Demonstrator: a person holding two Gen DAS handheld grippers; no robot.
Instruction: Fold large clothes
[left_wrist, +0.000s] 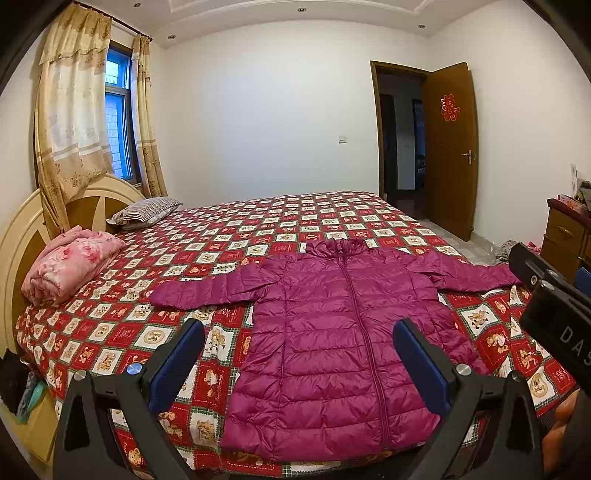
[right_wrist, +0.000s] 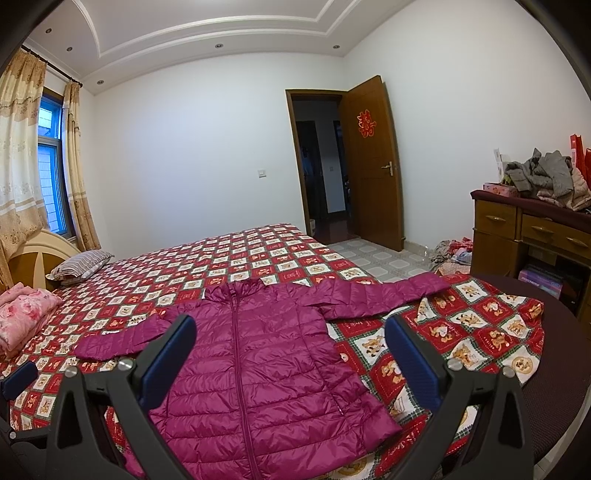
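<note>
A magenta quilted puffer jacket (left_wrist: 332, 350) (right_wrist: 258, 362) lies flat on the bed, zipped, collar away from me and both sleeves spread out sideways. My left gripper (left_wrist: 299, 332) hovers open above the jacket's lower body, nothing between its blue-padded fingers. My right gripper (right_wrist: 290, 328) is open too, held above the jacket's right half, and holds nothing. The right gripper's black body (left_wrist: 554, 306) shows at the right edge of the left wrist view, near the jacket's right sleeve.
The bed (left_wrist: 258, 221) carries a red and white checked cover, a folded pink blanket (left_wrist: 70, 266) and a striped pillow (left_wrist: 147, 212) near the headboard. A wooden dresser (right_wrist: 532, 229) piled with clothes stands at the right. An open door (right_wrist: 369, 162) is beyond the bed.
</note>
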